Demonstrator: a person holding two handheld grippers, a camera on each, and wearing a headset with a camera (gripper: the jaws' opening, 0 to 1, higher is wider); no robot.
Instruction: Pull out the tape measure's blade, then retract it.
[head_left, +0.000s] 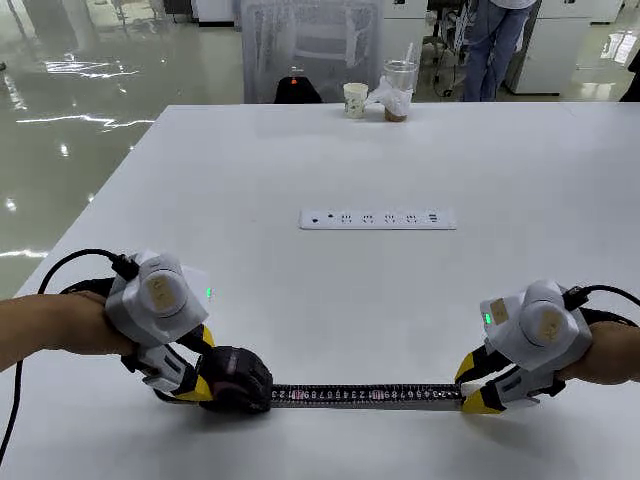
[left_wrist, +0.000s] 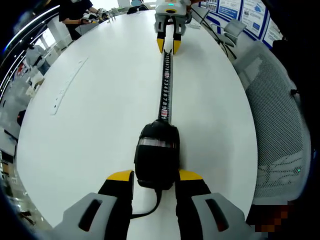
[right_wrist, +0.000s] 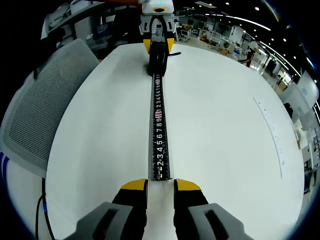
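The black tape measure case (head_left: 236, 378) lies on the white table (head_left: 400, 160) near its front edge. My left gripper (head_left: 200, 365) is shut on the case (left_wrist: 157, 155), one yellow-tipped jaw on each side. The blade (head_left: 365, 395) runs flat along the table to my right gripper (head_left: 470, 385). In the right gripper view the blade's end (right_wrist: 161, 175) sits just at the mouth of my right gripper (right_wrist: 161, 186). Its jaws stand narrowly apart either side of that end, and I cannot tell whether they touch it. The right gripper (left_wrist: 168, 45) also appears far up the left gripper view.
A white power strip (head_left: 378, 218) lies mid-table. At the far edge stand a paper cup (head_left: 355, 99) and a clear cup with a white bag (head_left: 397, 92). A mesh chair (left_wrist: 280, 115) stands beside the table. A person (head_left: 495, 40) stands beyond.
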